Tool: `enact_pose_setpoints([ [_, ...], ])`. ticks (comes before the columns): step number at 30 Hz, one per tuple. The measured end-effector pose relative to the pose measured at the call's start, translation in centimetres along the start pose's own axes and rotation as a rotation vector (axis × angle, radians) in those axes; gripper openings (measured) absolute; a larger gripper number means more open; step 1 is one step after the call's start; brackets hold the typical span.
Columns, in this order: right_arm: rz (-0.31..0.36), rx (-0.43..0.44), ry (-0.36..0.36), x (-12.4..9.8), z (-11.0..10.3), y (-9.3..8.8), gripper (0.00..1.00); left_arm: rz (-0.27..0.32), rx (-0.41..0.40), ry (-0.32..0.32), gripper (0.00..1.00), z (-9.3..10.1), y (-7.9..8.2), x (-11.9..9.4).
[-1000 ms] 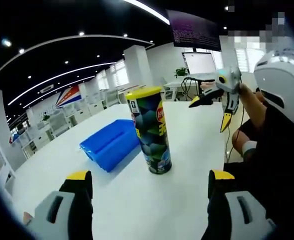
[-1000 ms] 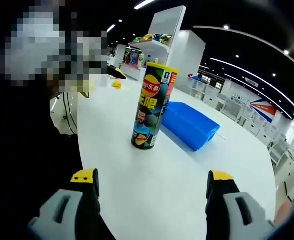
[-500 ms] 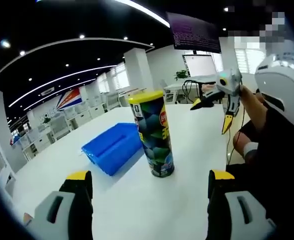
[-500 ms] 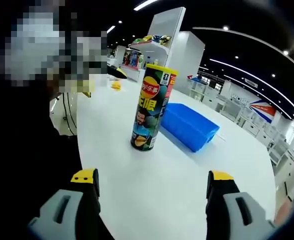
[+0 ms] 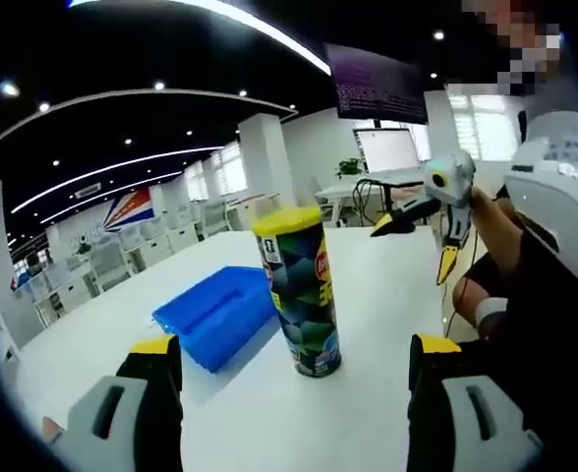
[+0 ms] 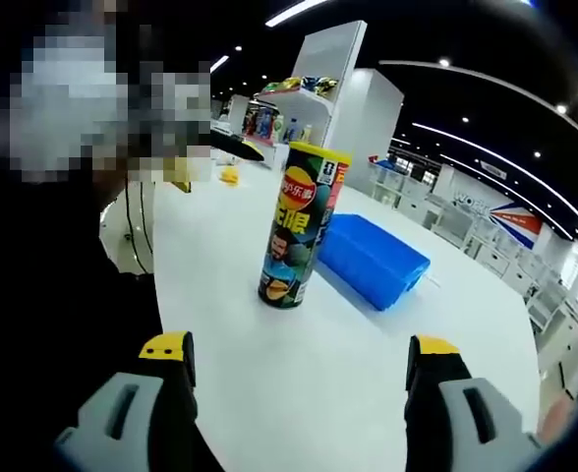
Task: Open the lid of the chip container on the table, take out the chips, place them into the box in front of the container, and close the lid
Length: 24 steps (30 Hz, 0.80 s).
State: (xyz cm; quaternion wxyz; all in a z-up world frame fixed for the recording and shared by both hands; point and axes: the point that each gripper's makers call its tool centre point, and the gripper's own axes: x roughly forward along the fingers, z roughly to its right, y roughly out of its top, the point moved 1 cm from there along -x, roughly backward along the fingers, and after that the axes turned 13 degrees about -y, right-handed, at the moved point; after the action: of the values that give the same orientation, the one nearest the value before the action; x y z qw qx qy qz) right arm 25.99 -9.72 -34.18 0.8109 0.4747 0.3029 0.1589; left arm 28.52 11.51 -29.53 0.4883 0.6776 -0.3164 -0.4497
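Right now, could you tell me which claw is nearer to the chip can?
Left, by a little, I think. The left claw has the chip can standing almost between its tips; the right claw faces it from further back.

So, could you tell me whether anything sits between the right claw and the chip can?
Nothing visible does. In the right gripper view the can stands upright, lid on, with only bare table between it and the open right claw. The blue box lies behind the can.
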Motion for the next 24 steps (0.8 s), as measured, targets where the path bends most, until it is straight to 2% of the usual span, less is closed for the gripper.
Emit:
enact_pose_setpoints([
  [8, 0.019, -0.013, -0.016, 0.4, 0.3, 1.0, 0.84, 0.06, -0.001, -0.035, 0.95, -1.2, 0.3, 2.0],
  [13, 0.015, -0.019, -0.022, 0.4, 0.4, 1.1, 0.84, 0.1, -0.017, -0.067, 0.95, -1.5, 0.5, 3.2],
  [17, 0.008, -0.026, -0.029, 0.3, 0.4, 0.9, 0.83, 0.133, -0.036, -0.14, 0.95, -1.2, 0.2, 4.9],
  [18, 0.008, -0.026, -0.029, 0.2, 0.4, 0.9, 0.83, 0.153, -0.036, -0.178, 0.95, -0.7, 0.3, 5.5],
  [24, 0.013, -0.02, -0.012, -0.2, -0.1, 1.0, 0.84, 0.17, -0.02, -0.212, 0.95, -0.7, -0.7, 8.3],
])
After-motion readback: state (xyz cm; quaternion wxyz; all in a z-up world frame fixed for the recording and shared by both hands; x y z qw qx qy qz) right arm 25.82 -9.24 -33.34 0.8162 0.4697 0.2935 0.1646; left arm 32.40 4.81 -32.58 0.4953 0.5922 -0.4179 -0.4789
